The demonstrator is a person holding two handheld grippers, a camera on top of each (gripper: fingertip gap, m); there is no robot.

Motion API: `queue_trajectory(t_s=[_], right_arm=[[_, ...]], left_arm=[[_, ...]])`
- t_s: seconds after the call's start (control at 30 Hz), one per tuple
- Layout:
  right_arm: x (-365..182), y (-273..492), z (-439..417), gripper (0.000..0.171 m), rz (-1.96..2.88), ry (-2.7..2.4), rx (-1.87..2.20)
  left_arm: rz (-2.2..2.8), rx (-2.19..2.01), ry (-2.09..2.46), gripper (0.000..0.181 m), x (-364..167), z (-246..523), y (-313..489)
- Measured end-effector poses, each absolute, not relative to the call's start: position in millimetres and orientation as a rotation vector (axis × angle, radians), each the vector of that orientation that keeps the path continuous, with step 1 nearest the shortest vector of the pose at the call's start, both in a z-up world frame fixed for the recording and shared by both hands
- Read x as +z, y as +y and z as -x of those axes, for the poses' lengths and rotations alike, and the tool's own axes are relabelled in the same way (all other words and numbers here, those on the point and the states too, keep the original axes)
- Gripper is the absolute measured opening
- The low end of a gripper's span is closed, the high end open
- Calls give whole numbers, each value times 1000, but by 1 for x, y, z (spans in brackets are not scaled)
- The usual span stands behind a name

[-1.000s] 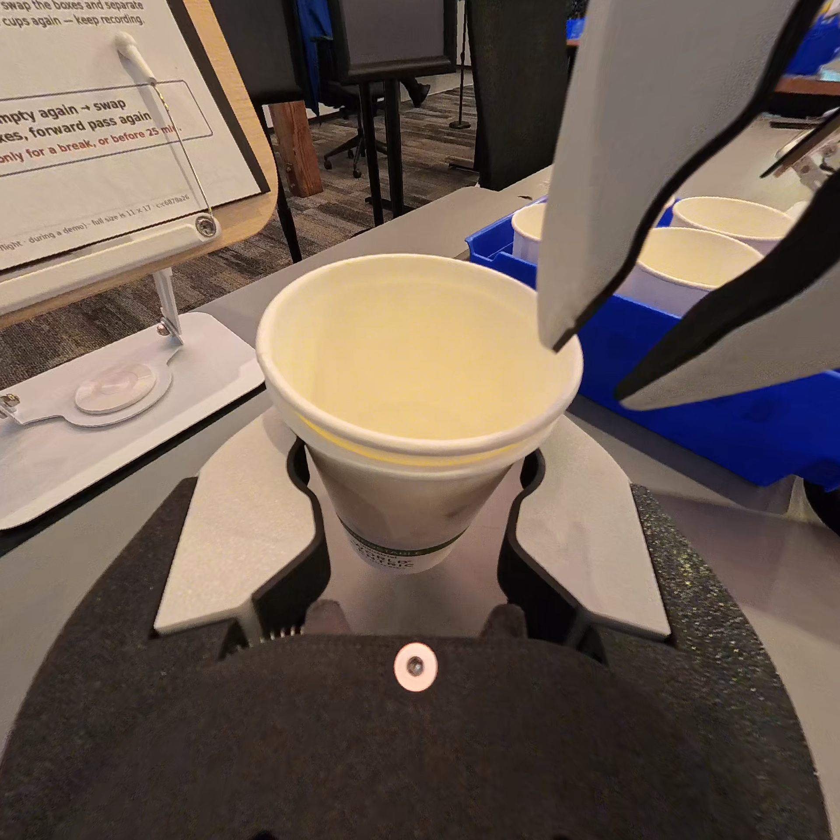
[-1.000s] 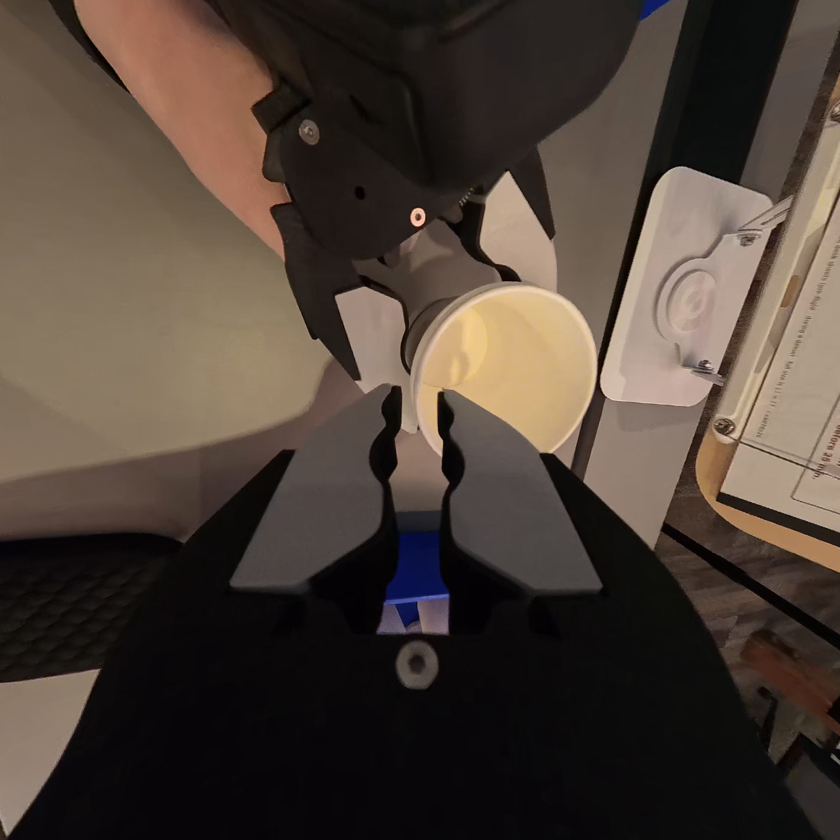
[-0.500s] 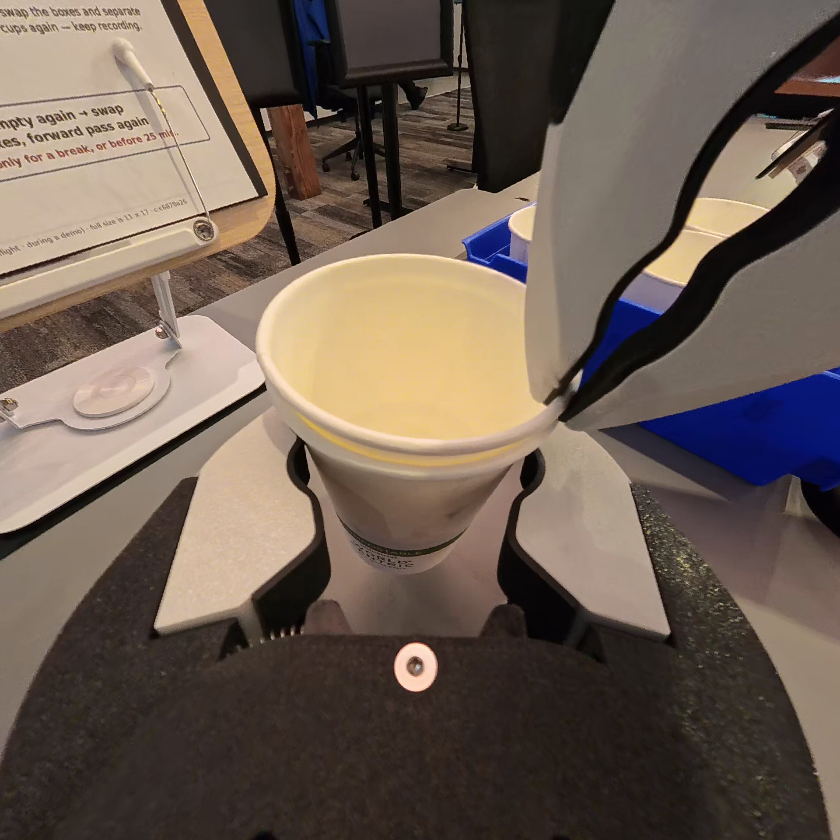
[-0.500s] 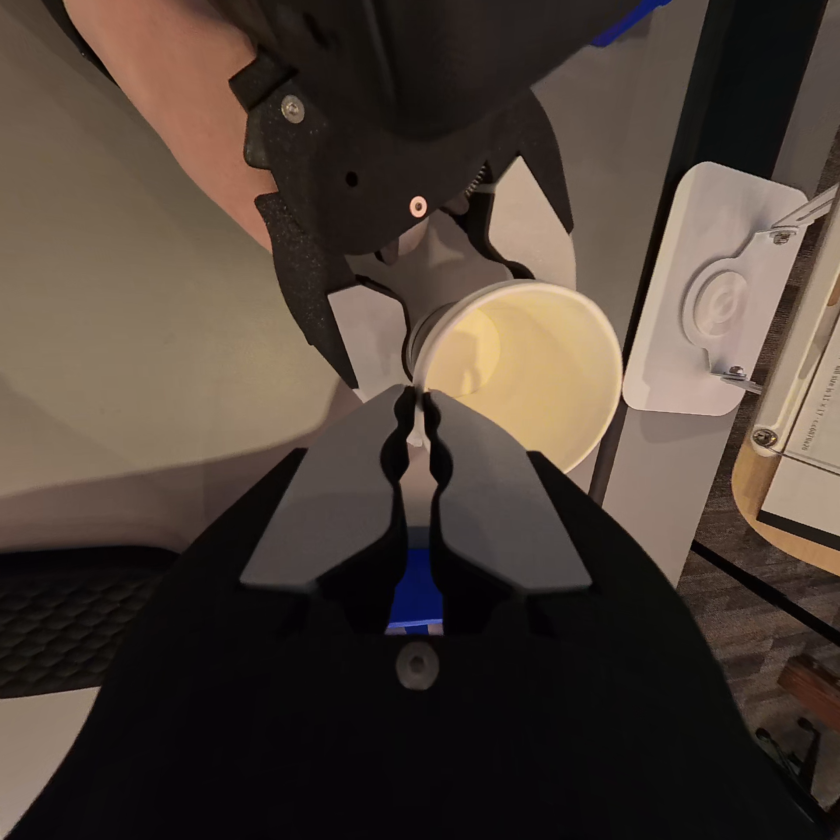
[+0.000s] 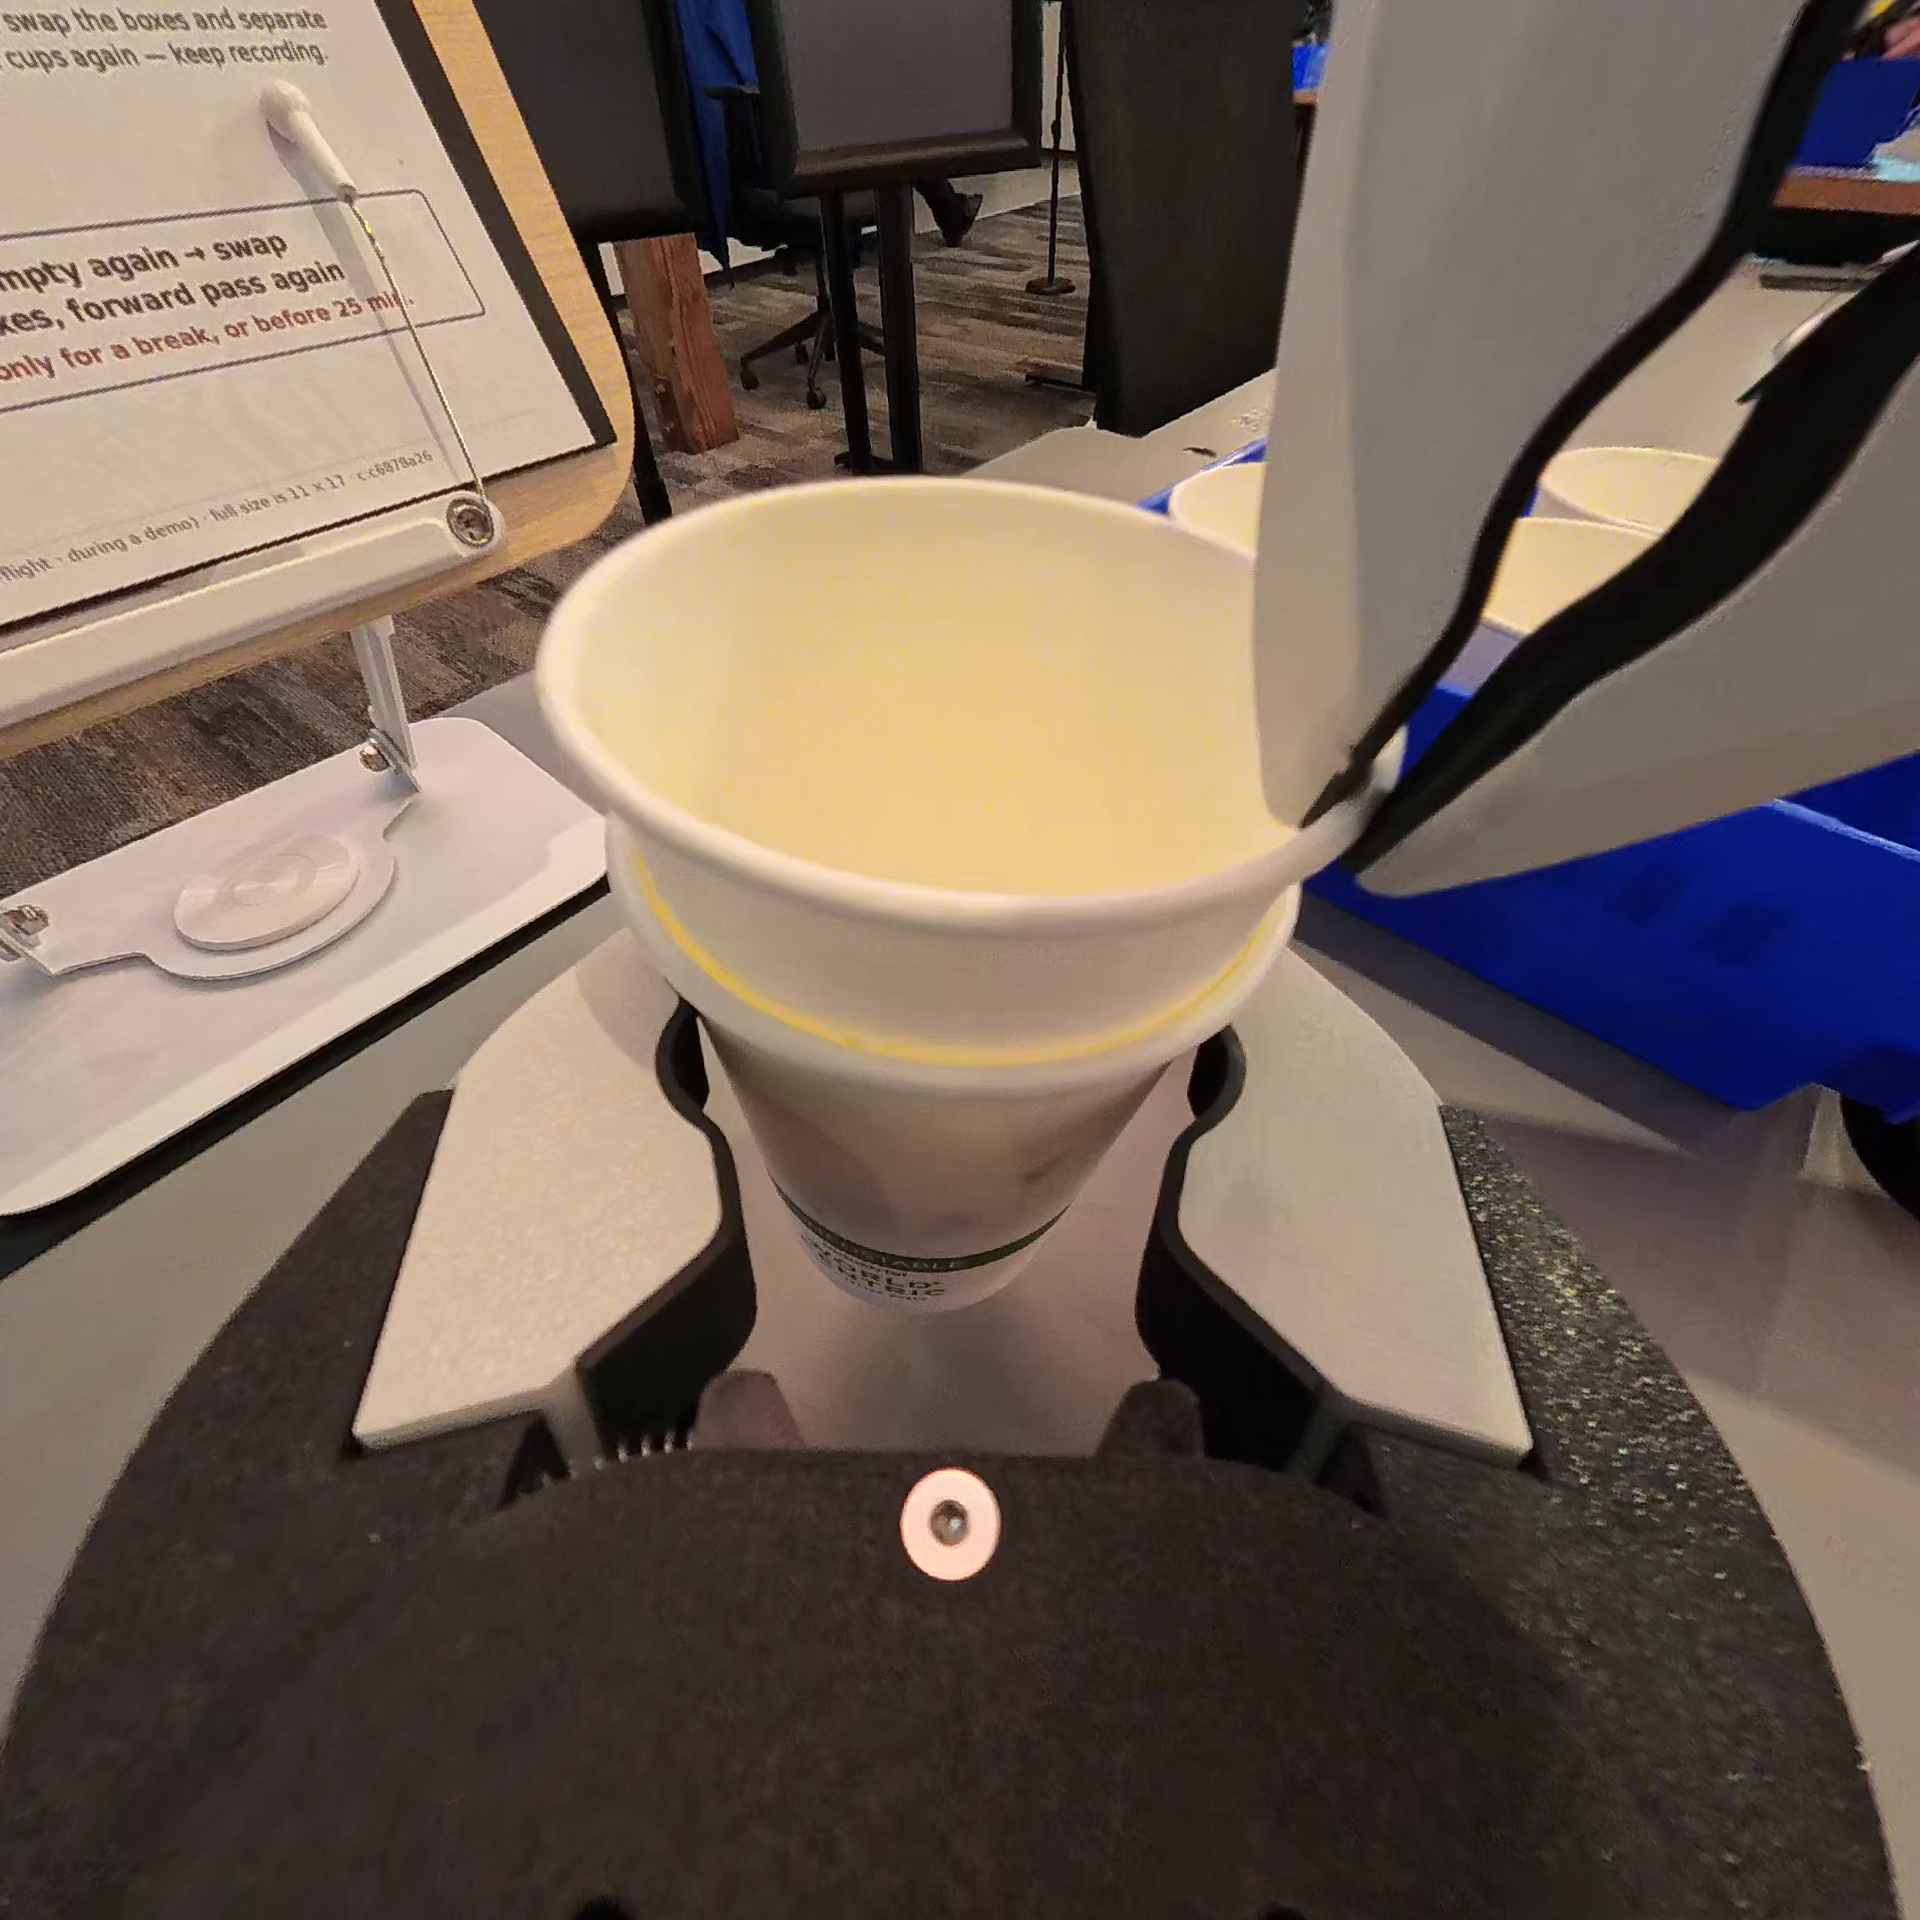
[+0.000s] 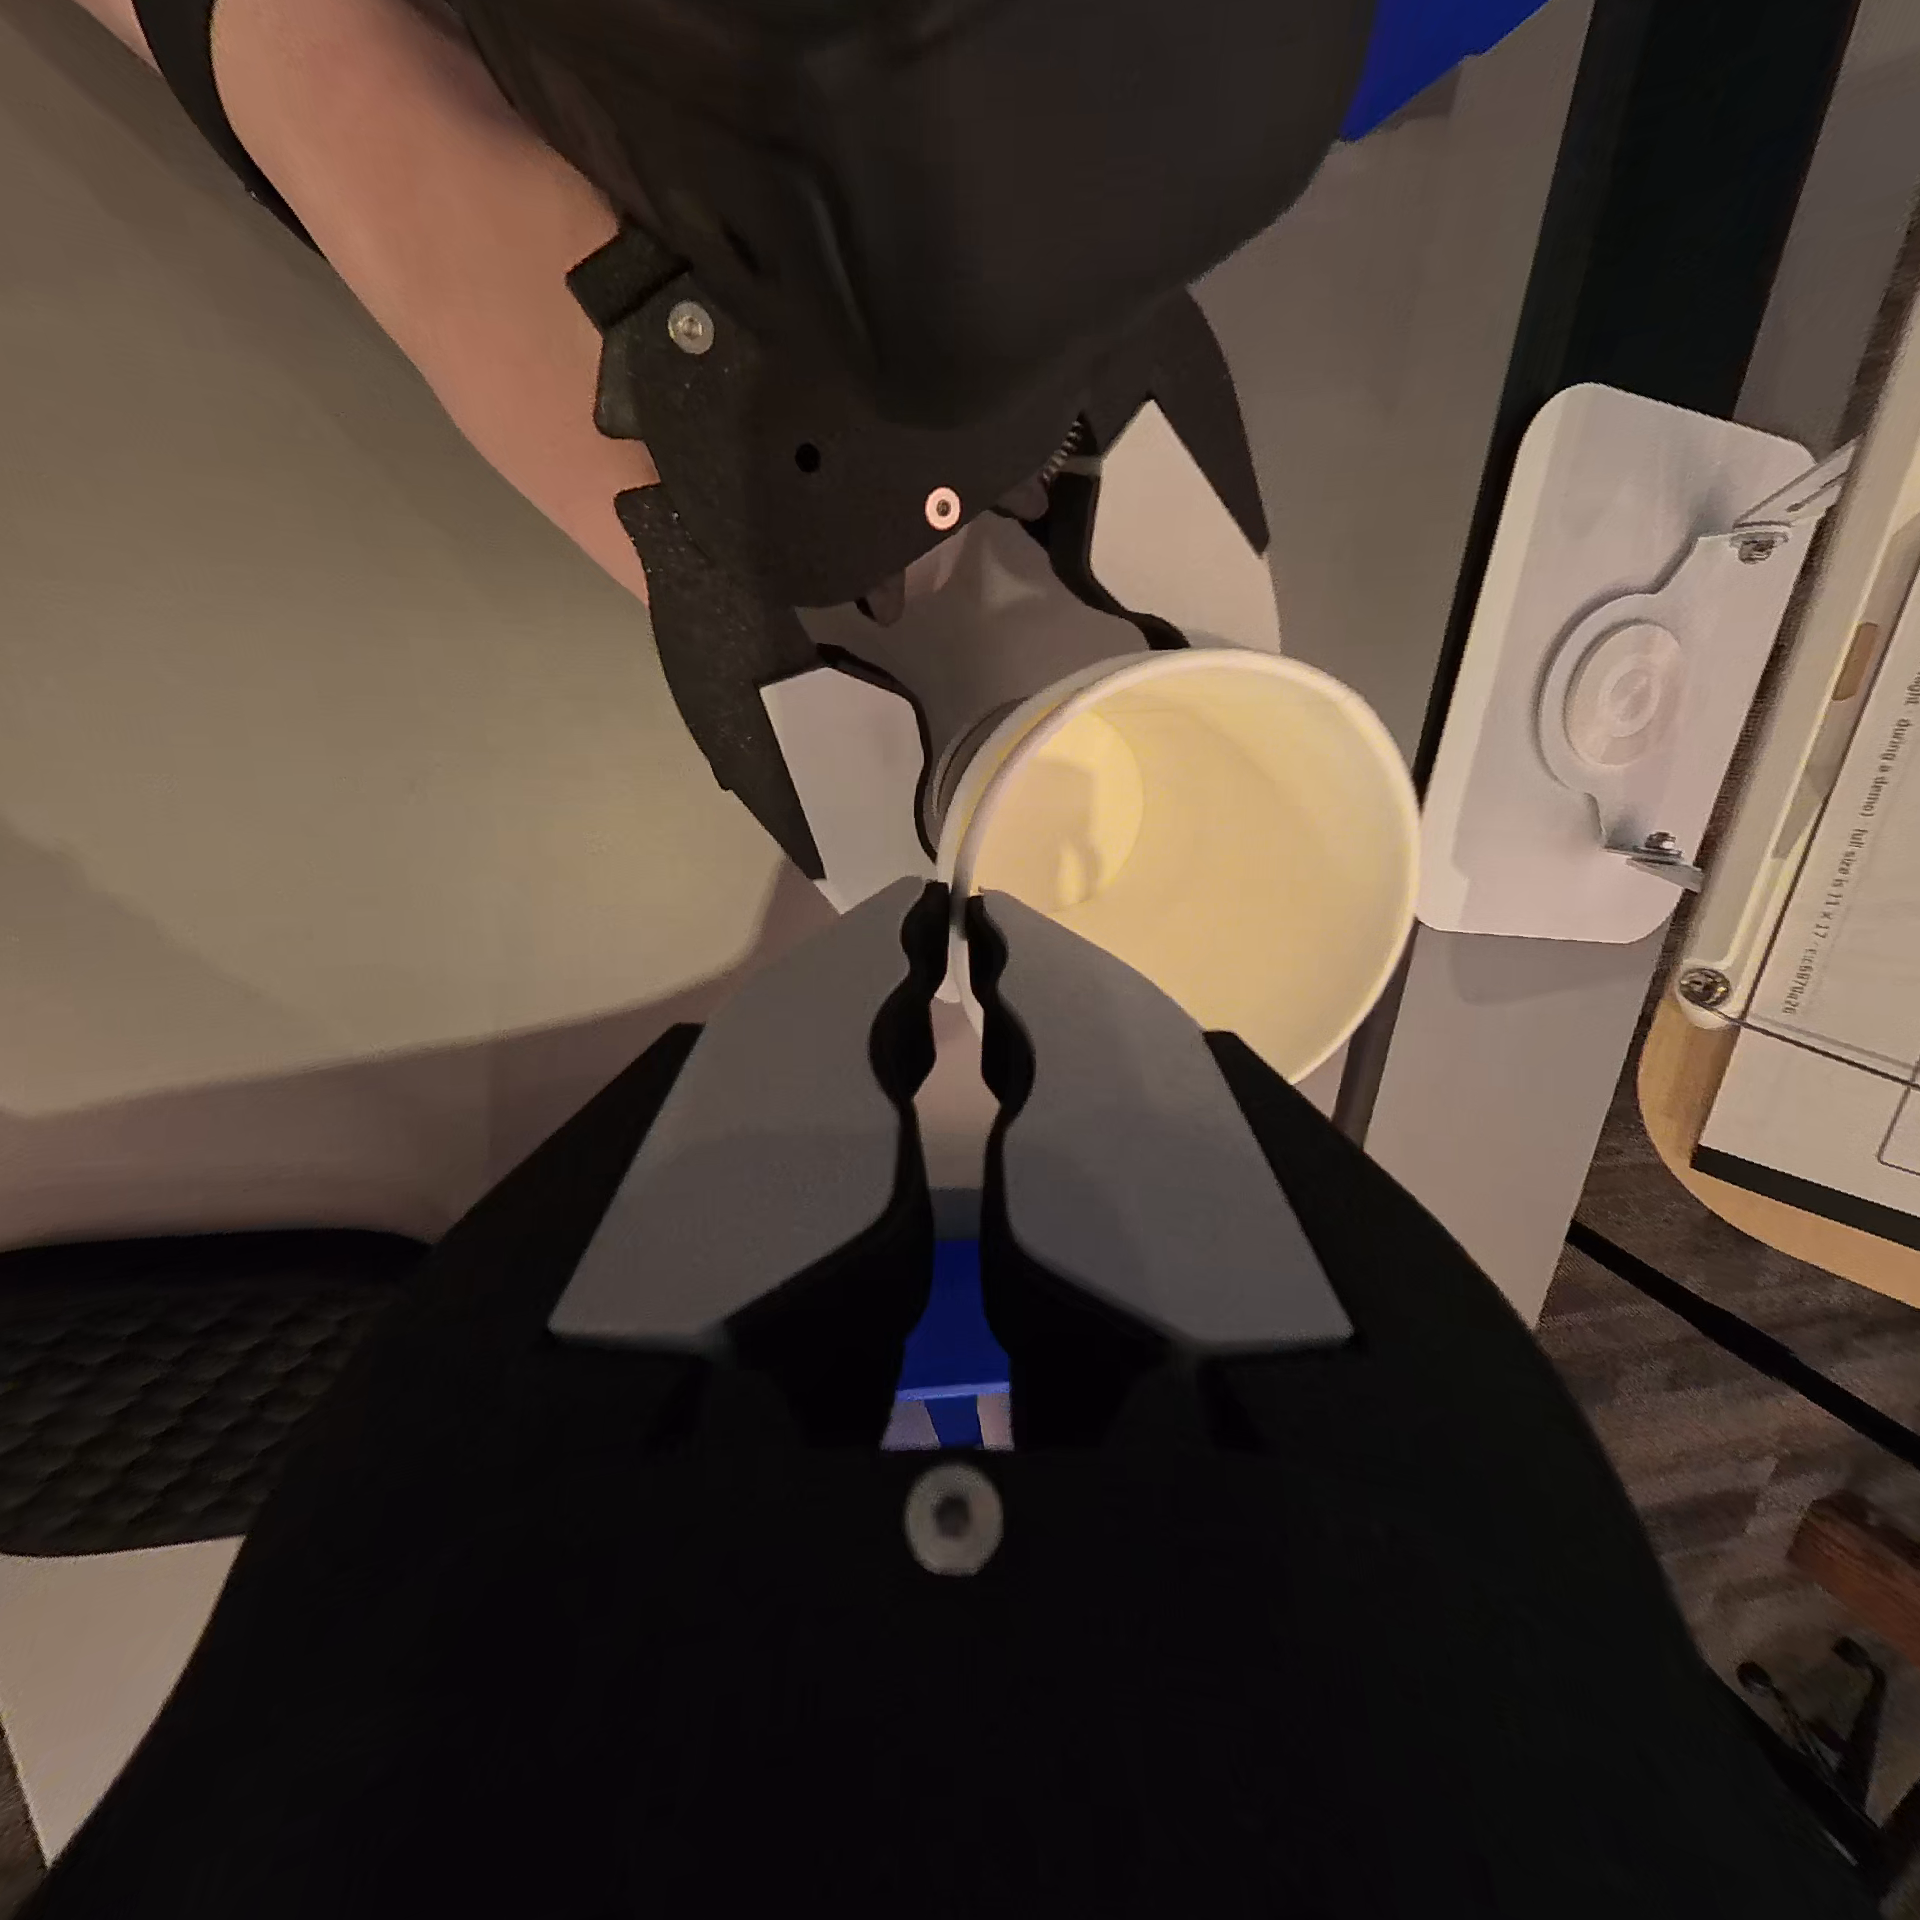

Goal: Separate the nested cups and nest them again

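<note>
step: inner cup (image 5: 935, 727) is being pulled from outer cup (image 5: 894, 1164)
left gripper (image 5: 951, 1174): clamping outer cup
right gripper (image 6: 958, 920): pinching inner rim
advice: pull is best kept straight, along the cup axis

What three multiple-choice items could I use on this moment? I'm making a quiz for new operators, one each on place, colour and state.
1. Where does the right gripper pinch the inner white paper cup?
A. base
B. rim
C. mid-wall

2. What colour is the plastic bin behind the cups?
A. red
B. green
C. blue

3. How does the inner cup sit in the outer white paper cup held by the left gripper?
A. partly lifted, tilted
B. fully seated
C. wholly out

Answers:
1 B, the fingertips close on the rim.
2 C, its wall is blue.
3 A, its rim stands above the outer rim, unevenly.
</note>
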State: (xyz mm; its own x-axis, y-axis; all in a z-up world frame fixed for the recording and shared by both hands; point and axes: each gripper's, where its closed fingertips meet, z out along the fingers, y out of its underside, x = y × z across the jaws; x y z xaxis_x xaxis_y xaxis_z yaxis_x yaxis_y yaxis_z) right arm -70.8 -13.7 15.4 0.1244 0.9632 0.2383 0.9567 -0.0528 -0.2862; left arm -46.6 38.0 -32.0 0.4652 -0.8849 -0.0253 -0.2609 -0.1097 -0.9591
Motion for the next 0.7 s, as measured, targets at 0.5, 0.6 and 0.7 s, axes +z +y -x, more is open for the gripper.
queue_trajectory(t_s=[0.5, 0.6, 0.7], right_arm=[[76, -11, 61, 3, 2043, -1756, -10], [93, -12, 54, 3, 2036, -1722, -36], [110, -19, 39, 3, 2031, -1675, -65]], left_arm=[[1625, -727, 1020, 93, -31, 44, 34], [1627, -737, 1027, 93, -32, 43, 33], [1630, -737, 1023, 93, -33, 45, 35]])
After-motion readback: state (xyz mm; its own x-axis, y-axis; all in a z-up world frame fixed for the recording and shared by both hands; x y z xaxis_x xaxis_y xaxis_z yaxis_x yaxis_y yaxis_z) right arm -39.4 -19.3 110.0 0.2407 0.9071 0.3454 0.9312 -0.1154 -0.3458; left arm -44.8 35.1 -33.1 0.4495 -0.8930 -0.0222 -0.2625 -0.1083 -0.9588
